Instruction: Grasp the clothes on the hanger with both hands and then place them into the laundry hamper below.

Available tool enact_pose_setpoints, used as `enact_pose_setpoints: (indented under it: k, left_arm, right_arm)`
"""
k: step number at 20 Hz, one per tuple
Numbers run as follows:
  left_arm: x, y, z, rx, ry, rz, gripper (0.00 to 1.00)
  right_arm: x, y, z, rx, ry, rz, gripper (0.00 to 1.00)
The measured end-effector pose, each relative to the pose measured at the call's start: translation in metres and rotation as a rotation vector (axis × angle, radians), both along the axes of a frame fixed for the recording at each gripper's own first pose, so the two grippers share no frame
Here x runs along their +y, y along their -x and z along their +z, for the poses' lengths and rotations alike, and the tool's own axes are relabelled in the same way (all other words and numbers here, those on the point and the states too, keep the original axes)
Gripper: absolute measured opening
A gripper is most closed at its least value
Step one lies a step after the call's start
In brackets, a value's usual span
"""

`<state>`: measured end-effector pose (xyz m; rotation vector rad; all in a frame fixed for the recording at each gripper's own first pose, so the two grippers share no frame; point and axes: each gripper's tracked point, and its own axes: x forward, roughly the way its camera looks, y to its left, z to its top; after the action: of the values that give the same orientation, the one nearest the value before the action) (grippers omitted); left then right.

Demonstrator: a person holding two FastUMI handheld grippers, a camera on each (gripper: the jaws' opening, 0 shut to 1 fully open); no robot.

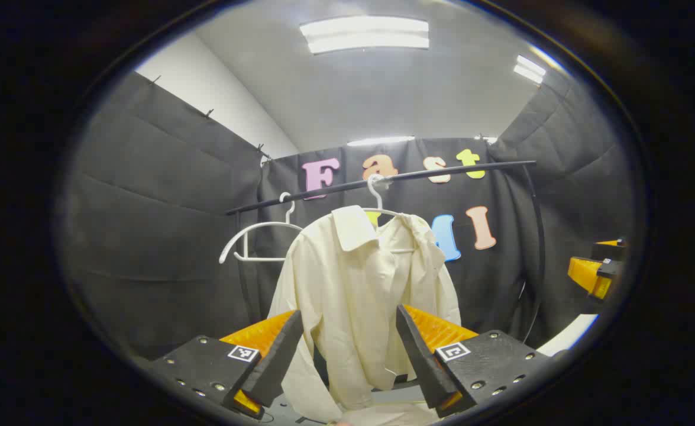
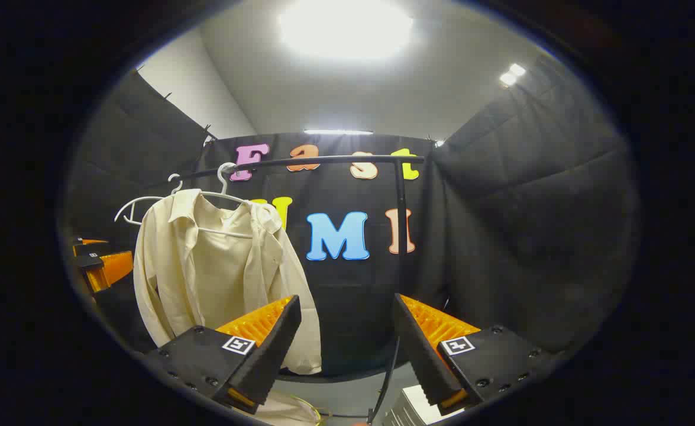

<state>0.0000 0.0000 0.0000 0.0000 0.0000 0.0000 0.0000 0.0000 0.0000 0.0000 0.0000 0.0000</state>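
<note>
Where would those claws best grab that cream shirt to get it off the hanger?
Probably at the shoulders of the shirt, one claw each side, coming from the front. It drapes open over the white hanger, so lifting both shoulders should free it from the hanger's arms.

both views are lit from above by ceiling light panels (image 1: 364, 34); in the right gripper view the nearest panel (image 2: 345, 26) is blown out into a soft white glare. the black cloth walls stay dim and swallow light, while the pale shirt (image 1: 359, 296) reads bright and evenly lit, with mild folds of shadow. fisheye bending curves the rail (image 1: 382, 180) and the edges fall off into darkness. focus is fairly sharp at centre.
</note>
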Motion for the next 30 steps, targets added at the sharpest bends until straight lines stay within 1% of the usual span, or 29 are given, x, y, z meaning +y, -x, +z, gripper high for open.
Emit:
enact_pose_setpoints:
  k: [11, 12, 16, 27, 30]
  left_arm:
    - [-0.002, -0.006, -0.003, 0.003, 0.004, -0.008, 0.93]
    - [-0.003, -0.006, -0.004, 0.001, 0.006, -0.010, 0.93]
    - [-0.004, -0.008, 0.000, -0.014, -0.009, -0.023, 0.93]
    - [0.005, -0.010, -0.002, -0.011, -0.002, -0.034, 0.93]
    - [0.006, -0.016, 0.003, -0.030, 0.000, -0.039, 0.93]
  right_arm:
    - [0.003, -0.003, -0.002, 0.004, -0.004, -0.009, 0.98]
    - [0.003, -0.003, -0.003, 0.004, -0.005, -0.009, 0.96]
    - [0.007, -0.007, 0.000, 0.000, -0.008, -0.008, 0.98]
    - [0.033, -0.009, 0.003, -0.012, -0.016, 0.001, 0.98]
    - [0.047, -0.019, 0.006, -0.022, -0.028, 0.029, 0.96]
